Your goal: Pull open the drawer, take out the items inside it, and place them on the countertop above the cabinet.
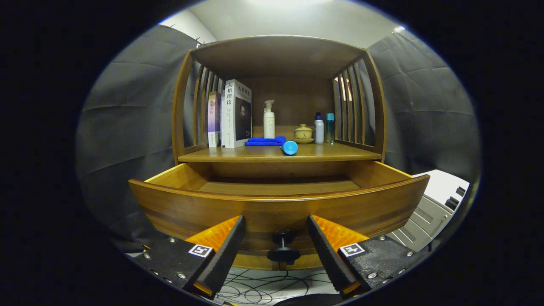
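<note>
Gripper view

Jaws: gripper (276, 238) stands wide open, gripping nothing; one black finger with orange backing sits at 7 o'clock and the other at 5 o'clock, both tips pointing toward the drawer front.

Knob: black drawer knob (282, 248) sits between the fingers, a little below the level of their tips at 6 o'clock, touched by neither finger; its stem runs straight out of the wood toward the camera.

Drawer: drawer (276, 208) is pulled well out, its curved front just beyond the fingertips and its long axis running from 9 o'clock to 3 o'clock.

Drawer inside: only the far strip of the drawer floor (280, 187) shows over the front rim, and it looks bare; the near part is hidden behind the front, so I cannot tell whether any item lies there.

Bench: countertop (331, 154) lies straight ahead at 12 o'clock, above and beyond the open drawer.

On the bench: books (231, 114) stand at the 10 o'clock end; a blue cloth (265, 140) with a pump bottle (269, 121) behind it sits mid-bench; a blue cylinder (290, 147) lies at the front edge, end toward the camera; a lidded cup (303, 132) and two small bottles (324, 127) stand toward 1 o'clock.

Key relation: as I judge it, the opening step is done, and the next reach must rise over the front rim toward 12 o'clock to look down into the hidden near part.
</note>
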`<state>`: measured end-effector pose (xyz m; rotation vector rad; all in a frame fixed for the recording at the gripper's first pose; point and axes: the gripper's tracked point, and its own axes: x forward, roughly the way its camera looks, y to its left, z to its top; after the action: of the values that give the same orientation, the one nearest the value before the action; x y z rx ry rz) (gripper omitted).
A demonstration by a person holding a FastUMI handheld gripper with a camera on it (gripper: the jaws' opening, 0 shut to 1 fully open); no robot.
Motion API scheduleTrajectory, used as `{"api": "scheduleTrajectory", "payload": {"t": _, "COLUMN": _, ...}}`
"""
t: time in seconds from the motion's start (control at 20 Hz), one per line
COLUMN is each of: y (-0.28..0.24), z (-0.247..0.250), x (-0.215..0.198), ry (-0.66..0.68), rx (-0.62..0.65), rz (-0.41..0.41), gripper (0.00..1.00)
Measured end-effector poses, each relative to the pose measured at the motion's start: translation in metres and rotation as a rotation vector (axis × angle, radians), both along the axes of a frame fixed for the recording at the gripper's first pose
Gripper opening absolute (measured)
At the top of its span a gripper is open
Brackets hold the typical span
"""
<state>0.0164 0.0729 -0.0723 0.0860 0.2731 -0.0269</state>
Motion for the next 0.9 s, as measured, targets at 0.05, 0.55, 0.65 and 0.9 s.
{"api": "scheduleTrajectory", "payload": {"t": 0.05, "y": -0.002, "z": 0.002, "x": 0.005, "ry": -0.009, "rx": 0.003, "rz": 0.004, "gripper": 0.93}}
{"api": "scheduleTrajectory", "payload": {"t": 0.55, "y": -0.003, "z": -0.003, "x": 0.033, "ry": 0.007, "rx": -0.006, "rz": 0.005, "gripper": 0.93}}
{"api": "scheduleTrajectory", "payload": {"t": 0.65, "y": -0.003, "z": -0.004, "x": 0.038, "ry": 0.01, "rx": -0.009, "rz": 0.006, "gripper": 0.93}}
{"api": "scheduleTrajectory", "payload": {"t": 0.9, "y": -0.003, "z": -0.006, "x": 0.049, "ry": 0.01, "rx": -0.008, "rz": 0.004, "gripper": 0.94}}
